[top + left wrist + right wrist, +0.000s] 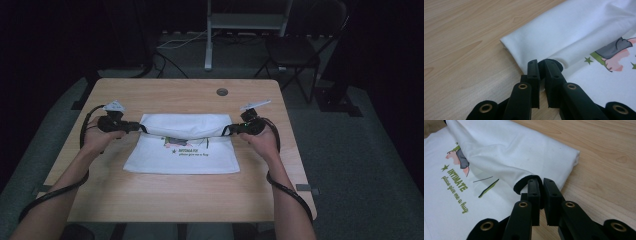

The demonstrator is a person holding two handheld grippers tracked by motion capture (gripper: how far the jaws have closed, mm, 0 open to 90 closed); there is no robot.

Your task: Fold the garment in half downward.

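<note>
Dark room behind, with a wooden counter [150, 200] filling the middle of the high view and a white printed shirt [182, 157] spread flat at its centre so it has room to fold. Its far edge is doubled over toward the person, covering the top of the print, looks like a fold in progress to me. Left tool [139, 127] at centre left and right tool [226, 131] at centre right are each clamped tight on a black-trimmed corner, pulling the flap taut so it lies straight.
</note>
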